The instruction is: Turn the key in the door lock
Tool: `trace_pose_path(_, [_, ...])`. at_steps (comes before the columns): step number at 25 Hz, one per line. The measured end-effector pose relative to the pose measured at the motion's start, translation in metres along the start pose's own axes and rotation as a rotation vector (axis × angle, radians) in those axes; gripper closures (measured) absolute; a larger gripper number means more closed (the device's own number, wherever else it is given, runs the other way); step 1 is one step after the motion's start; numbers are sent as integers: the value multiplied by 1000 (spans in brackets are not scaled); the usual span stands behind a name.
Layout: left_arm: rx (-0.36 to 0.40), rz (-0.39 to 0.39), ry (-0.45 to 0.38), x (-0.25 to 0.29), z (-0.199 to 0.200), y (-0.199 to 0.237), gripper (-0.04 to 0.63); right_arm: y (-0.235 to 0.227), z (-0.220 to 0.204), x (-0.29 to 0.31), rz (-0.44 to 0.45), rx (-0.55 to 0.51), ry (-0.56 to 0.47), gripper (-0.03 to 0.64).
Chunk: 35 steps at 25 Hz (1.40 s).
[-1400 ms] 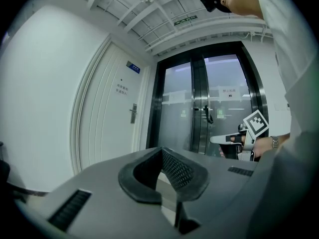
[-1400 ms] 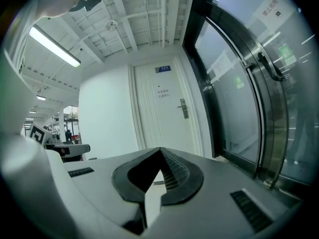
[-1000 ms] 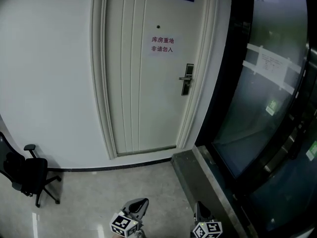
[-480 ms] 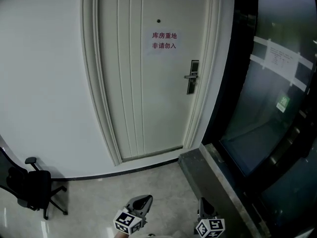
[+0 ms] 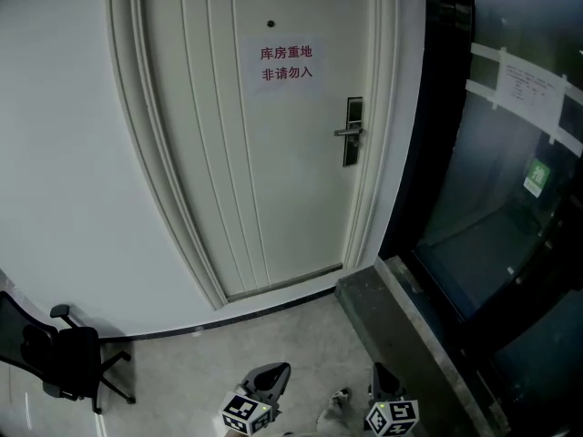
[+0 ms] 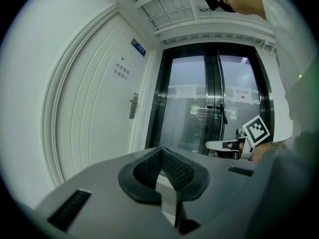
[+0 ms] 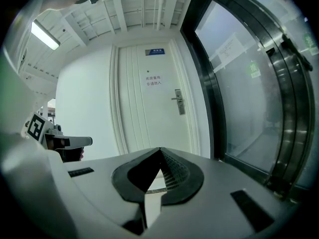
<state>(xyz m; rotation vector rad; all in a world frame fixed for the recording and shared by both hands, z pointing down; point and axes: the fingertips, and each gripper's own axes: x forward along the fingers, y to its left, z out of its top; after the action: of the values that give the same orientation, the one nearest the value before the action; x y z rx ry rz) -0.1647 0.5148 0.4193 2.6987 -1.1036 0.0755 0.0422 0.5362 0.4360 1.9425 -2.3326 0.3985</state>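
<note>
A cream panelled door stands shut in a pale frame and fills the middle of the head view. A white wall runs off to the left of the door. To its right are dark-framed glass doors with papers stuck on them, and a dark sill runs along their foot. A paper notice with red characters hangs high on the door. The gripper views show a blue sign above that, under a white beamed ceiling.

The lock plate sits at the door's right edge about halfway up. Its lever handle points left, in towards the door's middle. Its finer detail is too small to read. A black office chair stands on the glossy grey floor, well left of the door and against the wall.

Both grippers are low at the near edge of the head view, well short of the door. They are side by side, with their noses aimed at the door and roughly level. The left gripper lies below the door's middle. Its jaws are clenched tip to tip with nothing between them. The right gripper lies below the door's right jamb, by the sill. Its jaws are likewise pressed together and empty. Neither gripper touches the door or the lock.
</note>
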Motion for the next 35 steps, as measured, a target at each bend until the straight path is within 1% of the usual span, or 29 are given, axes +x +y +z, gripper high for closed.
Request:
trace_pose_path(3, [5, 20, 8, 31, 7, 12, 591, -21, 13, 31, 14, 6, 4, 615])
trace_pose_path(7, [24, 38, -15, 81, 29, 28, 591, -53, 35, 78, 46, -16, -11, 615])
trace_pose_path(11, [34, 64, -22, 130, 46, 38, 591, -87, 52, 117, 67, -15, -16, 615])
trace_pose_path(14, [31, 87, -10, 166, 53, 40, 591, -116, 63, 138, 76, -28, -13, 615])
trace_pose_path(16, [36, 87, -1, 193, 58, 38, 591, -139, 72, 152, 74, -36, -17, 615])
trace_pose_path(20, [55, 87, -28, 240, 71, 36, 591, -180, 85, 176, 70, -45, -25, 615])
trace_pose_path(22, [56, 88, -28, 259, 73, 36, 591, -197, 89, 187, 68, -50, -17, 615])
trace_pose_path(26, [63, 89, -29, 281, 80, 38, 591, -212, 96, 199, 67, -54, -13, 615])
trace_pose_path(31, [45, 100, -26, 304, 76, 52, 591, -221, 87, 217, 76, -94, 30, 615])
trace_pose_path(35, [39, 83, 13, 325, 65, 66, 591, -228, 83, 234, 63, -96, 42, 615])
